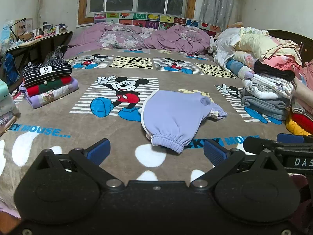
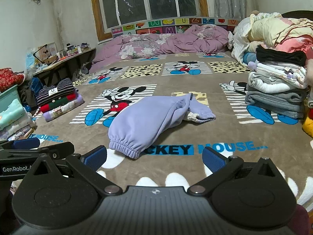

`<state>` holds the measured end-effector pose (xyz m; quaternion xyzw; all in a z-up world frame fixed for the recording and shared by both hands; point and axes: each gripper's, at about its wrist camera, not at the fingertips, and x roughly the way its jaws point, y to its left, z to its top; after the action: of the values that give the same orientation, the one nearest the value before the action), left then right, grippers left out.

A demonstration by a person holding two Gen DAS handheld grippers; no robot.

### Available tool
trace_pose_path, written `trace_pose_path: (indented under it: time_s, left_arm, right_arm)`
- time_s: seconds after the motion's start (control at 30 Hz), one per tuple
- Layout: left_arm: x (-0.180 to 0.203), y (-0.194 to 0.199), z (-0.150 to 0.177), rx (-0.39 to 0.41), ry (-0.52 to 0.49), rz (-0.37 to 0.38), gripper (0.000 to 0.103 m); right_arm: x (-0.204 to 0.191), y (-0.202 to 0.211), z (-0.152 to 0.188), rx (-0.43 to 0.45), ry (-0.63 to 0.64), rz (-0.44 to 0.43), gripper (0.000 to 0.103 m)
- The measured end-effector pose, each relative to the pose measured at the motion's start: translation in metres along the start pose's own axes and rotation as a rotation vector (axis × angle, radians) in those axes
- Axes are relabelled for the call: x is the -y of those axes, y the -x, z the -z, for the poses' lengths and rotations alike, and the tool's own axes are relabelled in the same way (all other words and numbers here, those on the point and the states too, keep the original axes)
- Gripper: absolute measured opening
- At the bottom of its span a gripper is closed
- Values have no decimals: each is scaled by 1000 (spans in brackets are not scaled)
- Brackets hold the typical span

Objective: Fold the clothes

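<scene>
Lavender fleece sweatpants [image 1: 172, 115] lying partly doubled at blanket centre, twelve o'clock of left gripper [image 1: 155, 151], fingers spread, holding nothing. Right view: right gripper [image 2: 154, 159] gaping empty; folded stack [image 2: 58, 101] sitting at ten o'clock; folding looking unfinished.

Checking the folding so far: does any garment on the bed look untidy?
Yes. The lilac garment lies crumpled mid-bed, one cuffed end bunched sideways, unlike the neat folded stacks at left and right.
</scene>
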<state>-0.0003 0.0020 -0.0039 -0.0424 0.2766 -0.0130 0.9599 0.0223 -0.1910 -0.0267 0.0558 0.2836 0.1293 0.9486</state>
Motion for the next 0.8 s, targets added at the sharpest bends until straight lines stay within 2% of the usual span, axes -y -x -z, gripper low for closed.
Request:
trace_pose_path:
  time_s: [0.3,0.67,0.8]
  left_arm:
    - [-4,-8,1,-13,29,12,103]
    - [-8,-33,8,-32,77,64,103]
    - [-10,-44,11,-37,90,81,103]
  right_arm:
    - [7,-1,1,40,-24,-45,103]
    - [37,-25,7,59,-149,-93,103]
    - [49,-38,14,72,-186,-142,103]
